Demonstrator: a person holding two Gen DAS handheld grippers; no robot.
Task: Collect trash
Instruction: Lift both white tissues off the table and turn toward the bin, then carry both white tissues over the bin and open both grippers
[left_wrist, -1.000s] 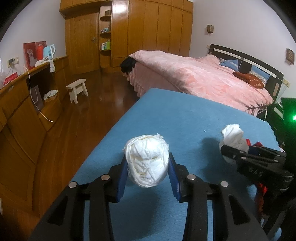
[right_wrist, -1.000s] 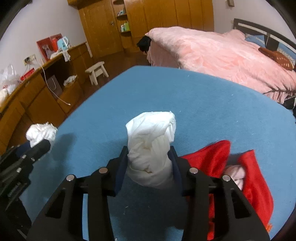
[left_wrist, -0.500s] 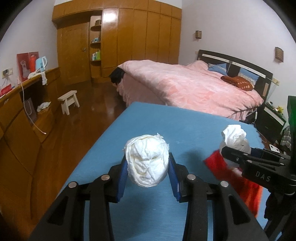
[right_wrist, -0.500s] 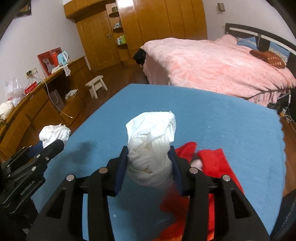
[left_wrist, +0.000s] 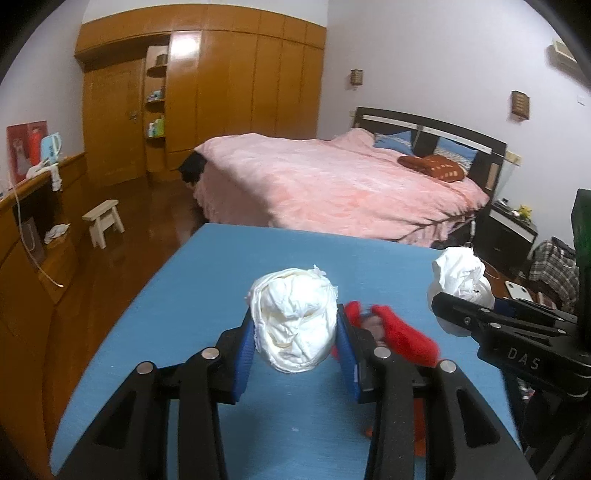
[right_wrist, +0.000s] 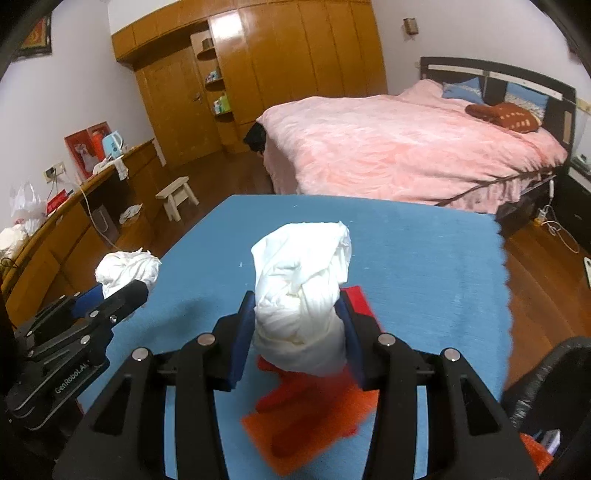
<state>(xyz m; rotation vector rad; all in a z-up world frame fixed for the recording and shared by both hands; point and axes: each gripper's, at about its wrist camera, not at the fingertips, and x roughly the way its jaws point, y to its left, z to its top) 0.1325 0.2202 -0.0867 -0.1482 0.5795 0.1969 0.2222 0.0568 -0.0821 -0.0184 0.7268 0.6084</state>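
Observation:
My left gripper (left_wrist: 295, 341) is shut on a round wad of crumpled white paper (left_wrist: 293, 319), held above the blue table (left_wrist: 207, 266). My right gripper (right_wrist: 297, 334) is shut on a taller twisted wad of white paper (right_wrist: 301, 291), also lifted off the table. Each gripper shows in the other's view: the right one (left_wrist: 458, 295) with its wad at the right edge, the left one (right_wrist: 125, 284) with its wad at the left. A red item (right_wrist: 314, 410) lies on the blue table below the right gripper; it shows as red item (left_wrist: 402, 336) just right of the left gripper.
A pink-covered bed (left_wrist: 332, 184) stands beyond the table, a wooden wardrobe (left_wrist: 229, 92) behind it. A long wooden sideboard (right_wrist: 74, 229) runs along the left wall, with a small white stool (right_wrist: 177, 195) on the floor. A dark chair back (right_wrist: 554, 387) is at lower right.
Both grippers have risen and pulled back from the table with their paper wads still held. More of the room and bed shows; the red item now lies lower and nearer in both views.

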